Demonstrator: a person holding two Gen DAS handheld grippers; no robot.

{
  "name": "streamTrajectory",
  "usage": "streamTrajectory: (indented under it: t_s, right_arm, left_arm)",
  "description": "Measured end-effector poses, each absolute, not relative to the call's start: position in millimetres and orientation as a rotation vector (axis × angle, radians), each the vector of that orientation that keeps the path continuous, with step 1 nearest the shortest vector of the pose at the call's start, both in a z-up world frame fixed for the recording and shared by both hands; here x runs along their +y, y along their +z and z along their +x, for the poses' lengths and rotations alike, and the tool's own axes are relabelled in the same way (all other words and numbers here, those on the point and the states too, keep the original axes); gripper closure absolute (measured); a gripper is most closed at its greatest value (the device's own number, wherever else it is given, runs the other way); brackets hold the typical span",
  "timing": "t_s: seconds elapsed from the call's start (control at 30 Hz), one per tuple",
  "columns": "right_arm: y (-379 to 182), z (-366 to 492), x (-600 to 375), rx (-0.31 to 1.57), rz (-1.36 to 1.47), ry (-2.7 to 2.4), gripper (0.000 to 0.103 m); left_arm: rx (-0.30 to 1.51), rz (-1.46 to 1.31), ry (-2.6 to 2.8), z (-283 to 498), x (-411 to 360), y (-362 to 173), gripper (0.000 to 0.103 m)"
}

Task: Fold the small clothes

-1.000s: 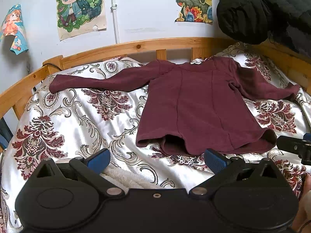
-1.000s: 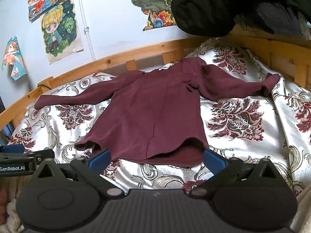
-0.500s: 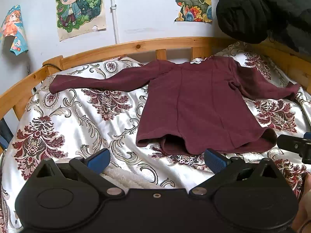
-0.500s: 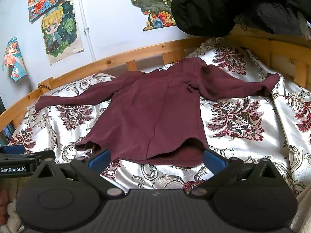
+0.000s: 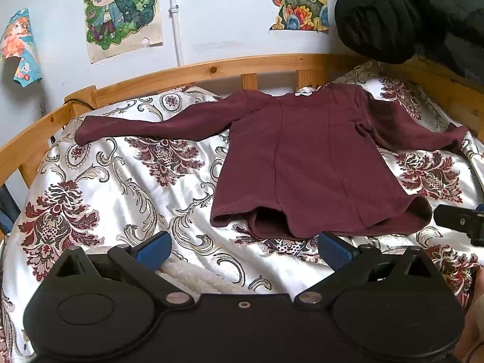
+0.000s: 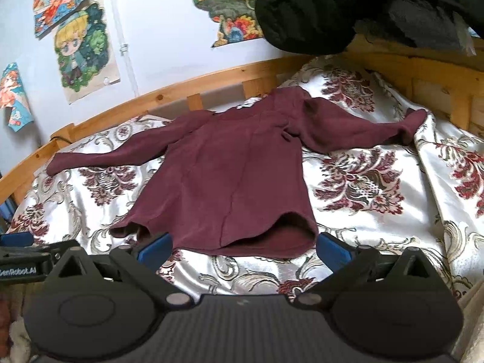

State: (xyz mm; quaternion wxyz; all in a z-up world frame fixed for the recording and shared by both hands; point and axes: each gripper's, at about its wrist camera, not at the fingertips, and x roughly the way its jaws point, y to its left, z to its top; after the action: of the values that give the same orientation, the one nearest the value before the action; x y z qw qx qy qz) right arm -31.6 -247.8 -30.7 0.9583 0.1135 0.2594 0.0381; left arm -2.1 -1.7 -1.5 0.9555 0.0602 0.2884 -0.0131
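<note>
While both claws gape, one maroon top [image 5: 314, 163] lies spread.

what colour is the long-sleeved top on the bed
Dark maroon, plain with no print. The top shows best in the left wrist view.

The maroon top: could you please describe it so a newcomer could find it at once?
Look at the wooden-railed bed with its floral satin cover. The maroon top lies flat there, sleeves spread, hem nearest the grippers. It is the only plain dark-red garment.
</note>
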Motion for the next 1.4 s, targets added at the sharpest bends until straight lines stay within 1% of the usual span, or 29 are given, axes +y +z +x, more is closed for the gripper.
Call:
streamTrajectory:
  t_s: [0.43,0.73,0.9,1.1,1.23,1.4]
  right_arm:
    - [-29.3,-9.4,-273.7,0.603,0.391,0.088,0.000]
    - [-15.7,23.1,-285.4,0.630,0.311,0.092,0.000]
    - [-13.8,45.8,-305.6,0.660,0.287,0.055,0.000]
    - [-18.4,57.5,-339.2,0.608,0.341,-0.077,0.000]
    - [-22.5,70.9,-361.8,0.633,0.352,-0.094,0.000]
    - [-24.7,94.7,-382.2,0.646,0.312,-0.123,0.000]
  left_arm:
    - [0.623,0.157,-0.035,6.7,-8.6,-4.9,0.001]
    - [0.653,0.280,-0.125,30.8,-46.4,-3.5,0.001]
    - [0.690,0.297,-0.210,60.8,-67.0,-1.2,0.001]
    - [0.682,0.313,-0.278,108.7,-88.2,1.5,0.001]
    - [0.708,0.321,-0.312,146.0,-105.3,2.8,0.001]
    - [0.683,0.320,-0.312,188.5,-124.7,-0.3,0.001]
